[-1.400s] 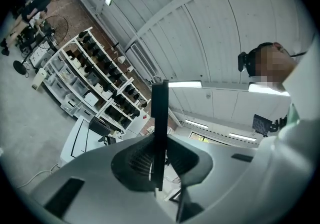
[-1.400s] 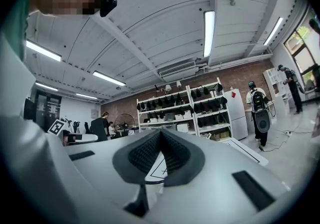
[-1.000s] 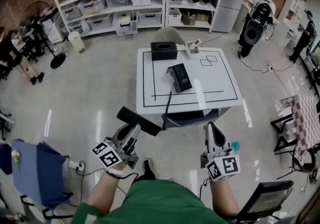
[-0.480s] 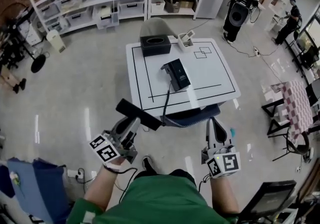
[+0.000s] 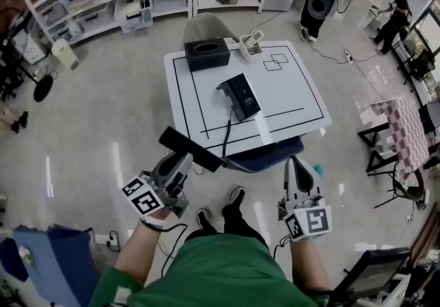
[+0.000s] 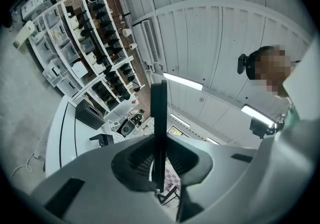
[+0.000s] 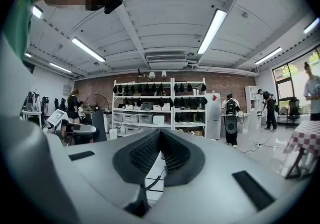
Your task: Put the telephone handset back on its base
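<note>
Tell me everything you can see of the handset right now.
The handset is a slim black plastic-looking bar, clamped in the left gripper, jaws shut on it. It hangs in the air short of the near edge of the table, away from the base on the tabletop. A dark cord trails from the base over that edge.

I'm seeing the grey two-jaw right gripper (image 7: 160, 144) pressing its jaws together, holding nothing, pointing toward tall white metal shelving (image 7: 150, 113)

Base (image 5: 238, 96) on table (image 5: 292, 93), handset (image 5: 191, 150) before it
</note>
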The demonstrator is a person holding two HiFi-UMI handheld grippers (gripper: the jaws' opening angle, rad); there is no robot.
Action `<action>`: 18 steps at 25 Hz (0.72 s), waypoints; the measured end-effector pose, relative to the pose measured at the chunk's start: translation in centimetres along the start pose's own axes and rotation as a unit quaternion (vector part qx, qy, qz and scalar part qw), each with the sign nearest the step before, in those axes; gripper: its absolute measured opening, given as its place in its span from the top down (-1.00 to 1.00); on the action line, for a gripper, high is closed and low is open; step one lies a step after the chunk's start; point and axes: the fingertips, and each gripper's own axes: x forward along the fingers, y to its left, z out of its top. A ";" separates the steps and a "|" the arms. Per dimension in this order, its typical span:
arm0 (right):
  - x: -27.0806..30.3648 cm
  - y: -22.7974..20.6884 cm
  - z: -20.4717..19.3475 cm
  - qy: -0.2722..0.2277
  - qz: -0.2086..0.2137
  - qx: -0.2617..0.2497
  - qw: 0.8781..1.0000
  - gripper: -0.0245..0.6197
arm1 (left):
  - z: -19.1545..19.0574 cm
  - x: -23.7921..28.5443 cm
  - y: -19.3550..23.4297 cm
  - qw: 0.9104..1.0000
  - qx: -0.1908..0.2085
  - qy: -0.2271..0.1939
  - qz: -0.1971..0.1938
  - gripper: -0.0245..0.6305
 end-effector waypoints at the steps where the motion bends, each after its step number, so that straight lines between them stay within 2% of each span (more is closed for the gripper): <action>1: 0.5 -0.5 -0.2 -0.002 -0.001 0.004 1.000 0.86 | -0.1 0.5 0.3 1.000 0.002 0.004 0.000 0.68; 9: 5.3 -4.3 1.1 -0.036 0.013 0.015 0.999 0.86 | 0.5 4.9 2.2 0.999 0.023 0.028 0.012 0.68; 18: 10.8 -10.8 2.1 -0.051 0.042 0.023 0.998 0.86 | -2.2 12.7 5.0 0.997 -0.017 0.076 0.027 0.68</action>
